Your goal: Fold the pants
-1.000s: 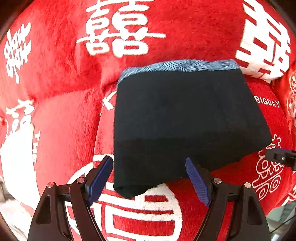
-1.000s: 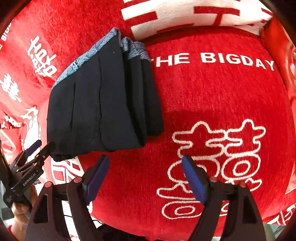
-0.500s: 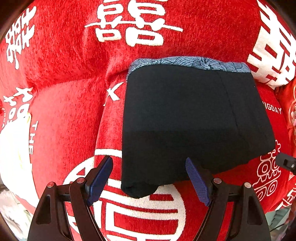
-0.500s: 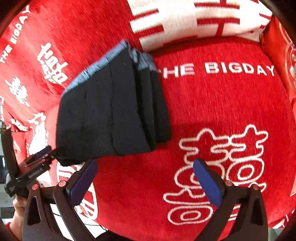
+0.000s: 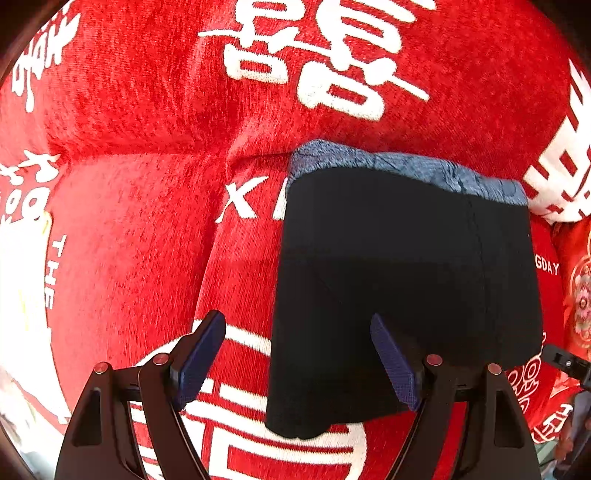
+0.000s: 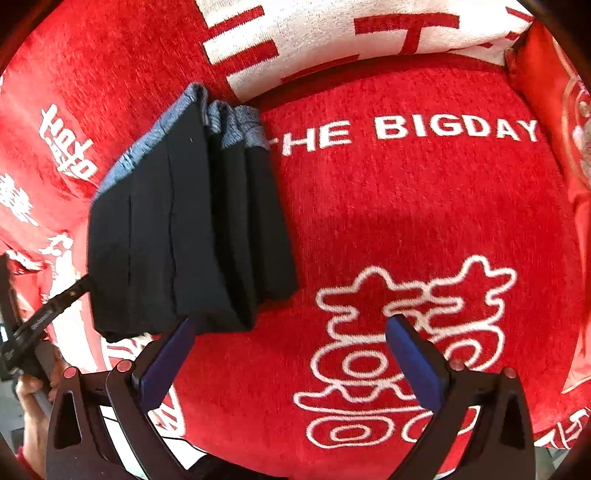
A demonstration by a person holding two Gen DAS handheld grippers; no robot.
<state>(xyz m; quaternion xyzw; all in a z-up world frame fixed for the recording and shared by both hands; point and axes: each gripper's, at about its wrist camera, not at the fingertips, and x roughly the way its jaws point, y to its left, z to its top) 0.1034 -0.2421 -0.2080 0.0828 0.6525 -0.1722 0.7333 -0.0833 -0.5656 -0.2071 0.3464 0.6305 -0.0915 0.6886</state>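
The black pants [image 5: 399,280] lie folded in a compact stack on the red cloth, their blue patterned waistband [image 5: 406,166] at the far edge. My left gripper [image 5: 295,319] hangs open just above their near left corner, one pad over the black fabric and the other over bare red cloth. In the right wrist view the pants [image 6: 177,229] show several stacked folds along their right side. My right gripper [image 6: 289,322] stands wide open just right of their near edge, with only red cloth between its fingers.
The red plush cloth [image 6: 406,206] with white characters and "THE BIGDAY" lettering covers a cushioned seat with a raised back [image 6: 369,33]. A person's hand [image 6: 29,398] holds the left gripper [image 6: 44,317] at the left edge. The right gripper's tip [image 5: 565,363] shows at the far right.
In the left wrist view the pants have slid right and grown larger as that gripper moved left and lower. The right gripper's jaws have spread wider.
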